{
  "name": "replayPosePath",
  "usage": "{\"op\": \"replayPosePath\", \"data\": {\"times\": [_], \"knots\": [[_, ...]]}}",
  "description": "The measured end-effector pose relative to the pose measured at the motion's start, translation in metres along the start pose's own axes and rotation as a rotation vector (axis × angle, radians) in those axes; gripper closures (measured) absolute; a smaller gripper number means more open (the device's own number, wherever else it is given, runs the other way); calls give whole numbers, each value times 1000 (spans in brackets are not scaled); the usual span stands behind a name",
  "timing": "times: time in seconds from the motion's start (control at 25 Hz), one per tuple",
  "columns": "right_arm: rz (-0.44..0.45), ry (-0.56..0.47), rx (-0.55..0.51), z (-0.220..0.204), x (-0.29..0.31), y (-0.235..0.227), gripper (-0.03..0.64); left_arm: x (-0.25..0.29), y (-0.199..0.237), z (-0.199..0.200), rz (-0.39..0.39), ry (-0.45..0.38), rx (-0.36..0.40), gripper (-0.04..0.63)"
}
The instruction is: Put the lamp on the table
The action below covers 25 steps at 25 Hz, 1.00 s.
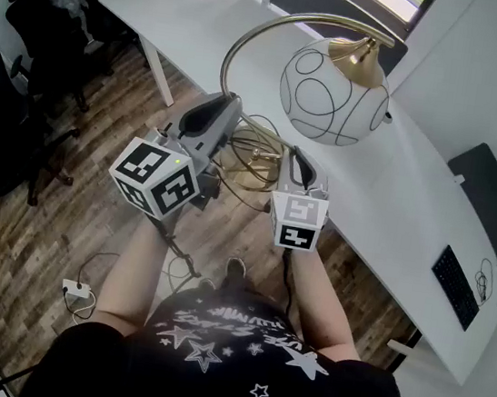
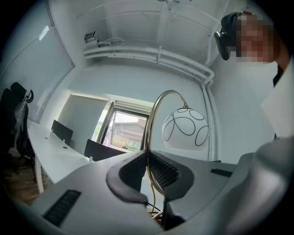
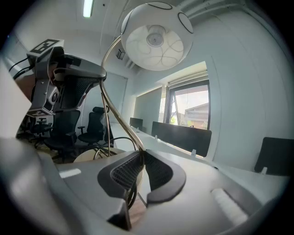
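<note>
Lamp (image 1: pixel 336 86) clamped by left hand-held gripper (image 2: pixel 147 158) (right hand-held gripper (image 3: pixel 140 158) lower).

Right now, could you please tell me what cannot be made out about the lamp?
Head view: the brass arched lamp with a white globe shade has its base mostly covered by the left claw and right claw, so whether it rests on the white table is unclear.
Left gripper view: that claw blocks nearly everything below the stem.
Right gripper view: the dark cord runs under the claw; its plug is unseen.
</note>
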State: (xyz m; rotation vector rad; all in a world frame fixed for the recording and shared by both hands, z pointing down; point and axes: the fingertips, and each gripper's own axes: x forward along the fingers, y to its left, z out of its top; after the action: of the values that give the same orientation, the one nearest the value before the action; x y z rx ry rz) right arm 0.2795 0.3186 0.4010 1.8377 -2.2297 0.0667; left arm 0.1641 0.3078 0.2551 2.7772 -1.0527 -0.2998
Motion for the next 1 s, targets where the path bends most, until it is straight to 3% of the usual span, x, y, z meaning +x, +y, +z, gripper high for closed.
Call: {"op": "replayPosePath", "data": {"times": [1.0], "knots": [[-18, -77, 1, 21, -49, 57, 581, -74, -24, 37, -45, -71, 28, 564]]}}
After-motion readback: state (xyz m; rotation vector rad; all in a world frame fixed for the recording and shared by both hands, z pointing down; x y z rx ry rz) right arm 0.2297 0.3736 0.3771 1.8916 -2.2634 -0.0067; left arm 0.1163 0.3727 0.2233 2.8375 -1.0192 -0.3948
